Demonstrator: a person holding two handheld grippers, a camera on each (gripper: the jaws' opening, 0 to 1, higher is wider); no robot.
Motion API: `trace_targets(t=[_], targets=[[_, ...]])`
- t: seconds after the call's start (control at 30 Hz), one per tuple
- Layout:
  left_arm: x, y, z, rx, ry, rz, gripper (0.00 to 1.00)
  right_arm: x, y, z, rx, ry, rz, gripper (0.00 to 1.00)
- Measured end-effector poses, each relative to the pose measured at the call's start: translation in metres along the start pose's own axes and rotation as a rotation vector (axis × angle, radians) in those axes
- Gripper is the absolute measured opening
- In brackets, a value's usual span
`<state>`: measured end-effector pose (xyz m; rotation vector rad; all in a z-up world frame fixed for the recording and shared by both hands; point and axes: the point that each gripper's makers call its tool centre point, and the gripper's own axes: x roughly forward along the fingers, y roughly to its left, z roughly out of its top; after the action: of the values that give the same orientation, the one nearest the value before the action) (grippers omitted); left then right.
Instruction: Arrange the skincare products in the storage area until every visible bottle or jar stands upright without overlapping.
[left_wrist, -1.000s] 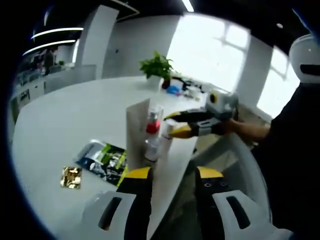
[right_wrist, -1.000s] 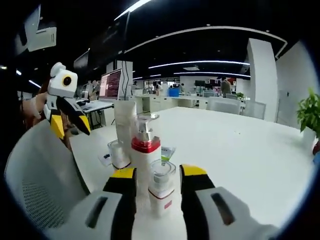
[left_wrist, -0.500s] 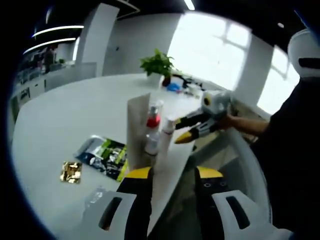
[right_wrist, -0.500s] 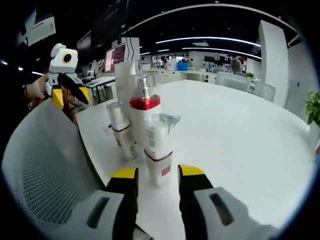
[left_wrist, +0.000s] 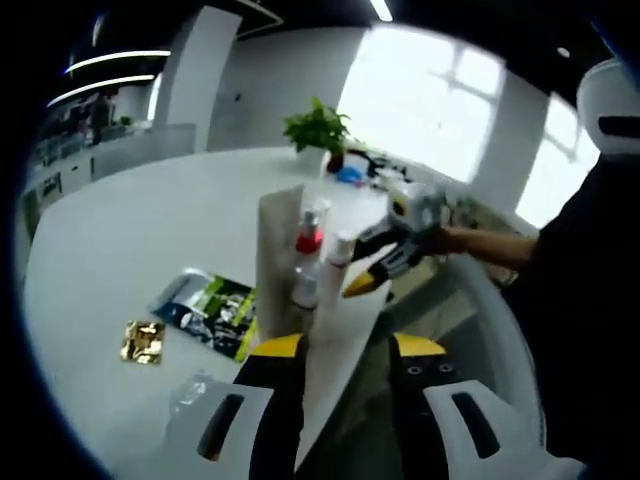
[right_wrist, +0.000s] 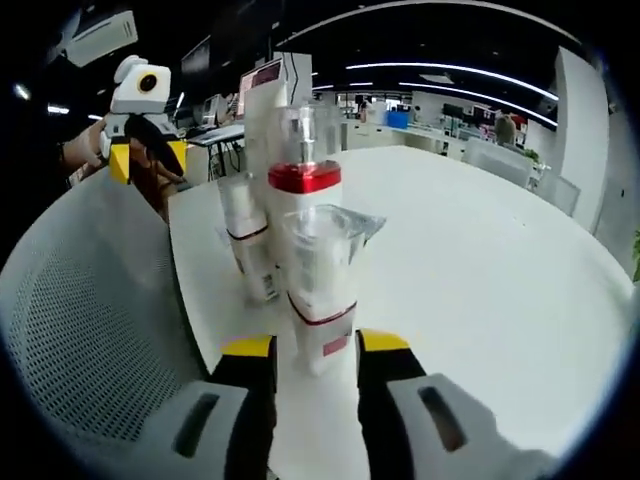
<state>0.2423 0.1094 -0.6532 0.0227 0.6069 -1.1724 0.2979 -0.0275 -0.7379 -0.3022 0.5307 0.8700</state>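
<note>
Several skincare bottles stand upright in a tight cluster near the table's edge. A pump bottle (right_wrist: 305, 215) with a red collar rises behind a small clear-capped bottle (right_wrist: 322, 290). A second small bottle (right_wrist: 247, 235) and a tall white tube (right_wrist: 268, 120) stand to the left. My right gripper (right_wrist: 316, 345) is open, its yellow tips on either side of the clear-capped bottle's base. From the left gripper view the same cluster (left_wrist: 308, 255) is seen, with the right gripper (left_wrist: 362, 268) angled down beside it. My left gripper (left_wrist: 347, 348) is open and holds nothing, well back from the bottles; it also appears raised at the upper left (right_wrist: 148, 158).
On the white table (left_wrist: 120, 230) lie a green-and-black sachet (left_wrist: 212, 308), a small gold packet (left_wrist: 143, 340) and a clear wrapper (left_wrist: 190, 390). A potted plant (left_wrist: 318, 130) stands at the far end. A white mesh chair (right_wrist: 90, 320) sits against the table edge.
My right gripper has dropped lower and closer, so the clear-capped bottle now sits between its tips. The bottles themselves have stayed put, and the left gripper has hardly moved.
</note>
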Motion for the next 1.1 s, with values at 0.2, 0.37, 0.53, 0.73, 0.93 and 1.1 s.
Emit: trace_targets(t=[0.2,0.37,0.53,0.73,0.93,1.1], targets=[[-0.003,0.004,-0.004,-0.016,0.000,0.013,0.29,-0.004,0.009,-0.008,0.029,0.022,0.017,0.31],[-0.001,0.005,-0.006,-0.022,0.004,0.009,0.29,-0.007,0.014,-0.010,0.035,0.029,0.020,0.29],[0.000,0.004,-0.005,-0.019,0.006,0.001,0.29,-0.009,0.012,-0.010,0.046,0.024,-0.002,0.16],[0.000,0.004,-0.006,-0.023,0.005,0.002,0.29,-0.007,0.011,-0.004,0.051,0.014,-0.001,0.10],[-0.002,0.005,-0.008,-0.032,0.002,0.009,0.29,0.001,0.014,-0.003,0.054,0.026,0.016,0.11],[-0.002,0.005,-0.010,-0.036,0.003,0.011,0.29,0.006,0.017,0.001,0.058,0.029,0.029,0.11]])
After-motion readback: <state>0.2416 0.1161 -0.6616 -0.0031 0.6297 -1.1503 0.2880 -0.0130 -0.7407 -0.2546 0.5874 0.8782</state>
